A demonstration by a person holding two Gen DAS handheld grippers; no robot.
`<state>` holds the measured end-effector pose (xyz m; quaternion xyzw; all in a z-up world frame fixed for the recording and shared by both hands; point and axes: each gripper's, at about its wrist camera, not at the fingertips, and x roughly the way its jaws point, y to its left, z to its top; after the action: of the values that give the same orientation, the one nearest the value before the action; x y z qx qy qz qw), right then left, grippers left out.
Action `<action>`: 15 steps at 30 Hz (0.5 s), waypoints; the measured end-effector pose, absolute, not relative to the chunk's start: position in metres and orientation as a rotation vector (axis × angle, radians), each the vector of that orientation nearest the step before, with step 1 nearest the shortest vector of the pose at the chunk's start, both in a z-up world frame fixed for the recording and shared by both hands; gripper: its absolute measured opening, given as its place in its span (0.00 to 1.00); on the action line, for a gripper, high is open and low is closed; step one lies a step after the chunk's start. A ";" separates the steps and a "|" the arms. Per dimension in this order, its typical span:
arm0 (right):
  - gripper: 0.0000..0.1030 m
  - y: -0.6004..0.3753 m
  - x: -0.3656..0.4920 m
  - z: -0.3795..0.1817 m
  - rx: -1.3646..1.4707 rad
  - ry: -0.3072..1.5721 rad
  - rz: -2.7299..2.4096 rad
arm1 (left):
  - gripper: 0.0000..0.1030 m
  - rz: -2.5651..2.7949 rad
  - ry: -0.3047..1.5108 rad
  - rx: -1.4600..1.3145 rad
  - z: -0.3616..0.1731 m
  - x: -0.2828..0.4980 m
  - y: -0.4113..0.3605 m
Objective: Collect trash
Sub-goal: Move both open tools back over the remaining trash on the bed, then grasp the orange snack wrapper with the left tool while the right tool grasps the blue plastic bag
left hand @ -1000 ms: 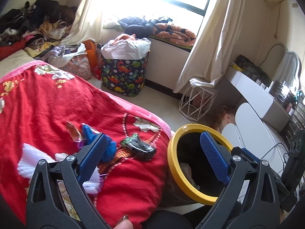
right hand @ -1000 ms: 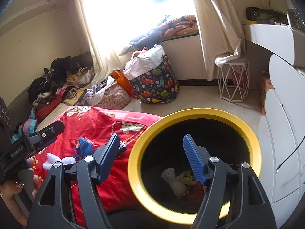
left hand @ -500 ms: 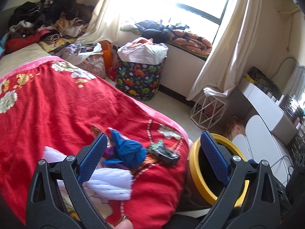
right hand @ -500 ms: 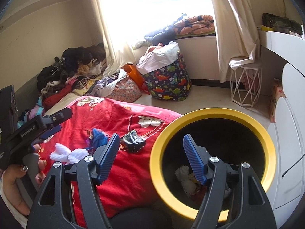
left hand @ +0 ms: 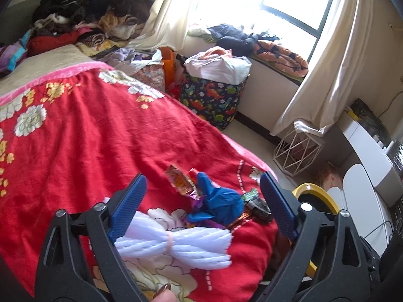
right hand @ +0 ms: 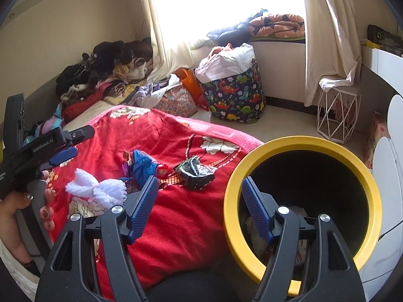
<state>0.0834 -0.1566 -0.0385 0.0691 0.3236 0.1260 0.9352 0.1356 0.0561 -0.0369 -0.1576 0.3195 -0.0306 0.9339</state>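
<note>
Left wrist view: the left gripper [left hand: 202, 196] is seen above a red blanket [left hand: 100, 141] with its jaws apart; they have just been closing a little, and nothing is pressed by the pads. Between and beyond the blue pads, several pieces of trash are found on the blanket: a white yarn bundle [left hand: 176, 242] nearest the camera, a crumpled blue piece [left hand: 219, 203] behind it, an orange snack wrapper [left hand: 180, 181] touching the blue piece on its left, and a dark crumpled wrapper [left hand: 257, 205] just beside the right pad. A yellow-rimmed bin [left hand: 317, 197] is partly seen past the blanket's edge, at the right. A dinosaur-print hamper [left hand: 214, 105] is noted on the floor near the window. Right wrist view: the right gripper [right hand: 200, 198] is held with its jaws apart and empty, one finger over the blanket, the other over the bin's mouth [right hand: 302, 201]. Pale scraps are visible at the bin's bottom. The same trash is seen on the blanket to the left of the bin: yarn bundle [right hand: 97, 191], blue piece [right hand: 142, 166], dark wrapper [right hand: 195, 173]. The left gripper [right hand: 63, 156] is visible at the left edge, held in a hand [right hand: 15, 211]; the gap between its jaws cannot be judged here.
</note>
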 end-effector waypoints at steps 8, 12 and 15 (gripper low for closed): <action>0.65 -0.137 0.105 -0.048 0.122 0.695 0.310 | 0.56 -0.071 0.737 -0.338 -0.058 0.143 0.060; 0.60 -0.125 0.117 -0.053 0.117 0.715 0.363 | 0.41 -0.094 0.777 -0.347 -0.067 0.148 0.058; 0.54 -0.113 0.130 -0.061 0.144 0.756 0.423 | 0.31 -0.103 0.809 -0.360 -0.074 0.154 0.058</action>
<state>0.1302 -0.1130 -0.0610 0.0697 0.3658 0.2046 0.9052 0.1538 0.0576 -0.0745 -0.1743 0.3911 -0.0500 0.9023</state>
